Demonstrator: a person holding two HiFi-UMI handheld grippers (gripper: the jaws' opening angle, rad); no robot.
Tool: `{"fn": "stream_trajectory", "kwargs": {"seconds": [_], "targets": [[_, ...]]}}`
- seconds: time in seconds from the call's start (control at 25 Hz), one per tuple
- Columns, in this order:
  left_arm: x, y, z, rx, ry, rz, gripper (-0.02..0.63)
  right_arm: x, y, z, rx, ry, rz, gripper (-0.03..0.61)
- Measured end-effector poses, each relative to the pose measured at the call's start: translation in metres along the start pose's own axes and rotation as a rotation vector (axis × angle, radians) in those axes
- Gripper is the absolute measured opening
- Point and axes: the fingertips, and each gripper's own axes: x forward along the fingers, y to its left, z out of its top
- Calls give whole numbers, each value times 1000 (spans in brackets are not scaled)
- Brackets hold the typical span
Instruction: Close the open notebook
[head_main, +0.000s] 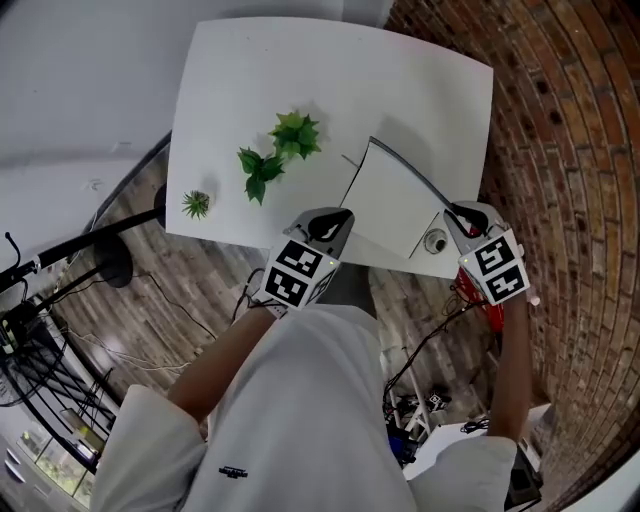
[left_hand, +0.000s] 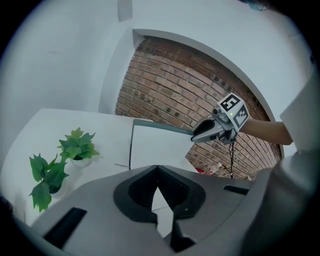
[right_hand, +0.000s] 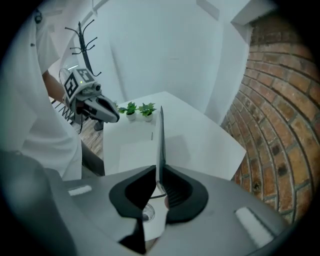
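Notebook (head_main: 395, 205) cover edge sits pinched in right claw (head_main: 458, 213), at table (head_main: 250, 80) edge.

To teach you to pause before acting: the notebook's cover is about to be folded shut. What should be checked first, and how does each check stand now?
1. Right gripper holds the cover: ok, its edge sits pinched between the jaws.
2. Cover stands up off the flat page: ok, roughly upright.
3. Left gripper empty: ok, jaws together on nothing.
4. Left gripper out of the cover's path: cannot tell; it hangs by the page's near corner.
5. Plants clear of the notebook: ok, apart on the far side.
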Motion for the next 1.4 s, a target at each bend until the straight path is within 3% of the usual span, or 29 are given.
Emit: {"fn": "stream_trajectory", "kwargs": {"seconds": [0.2,0.76,1.0,1.4], "targets": [[-14,-2,-9,24,1,-23,9,1,34,-12,-60,16,-50,54],[-29,-10,-36,57,37,-68,9,24,90,-60,-24,122,-37,80],[-30,-12,-43,42,48,-67,9,32,107,-77,-16,178,18,127],[-17,-16,-44,37,62,-68,9,51,133,-103,22,231,117,137]]}}
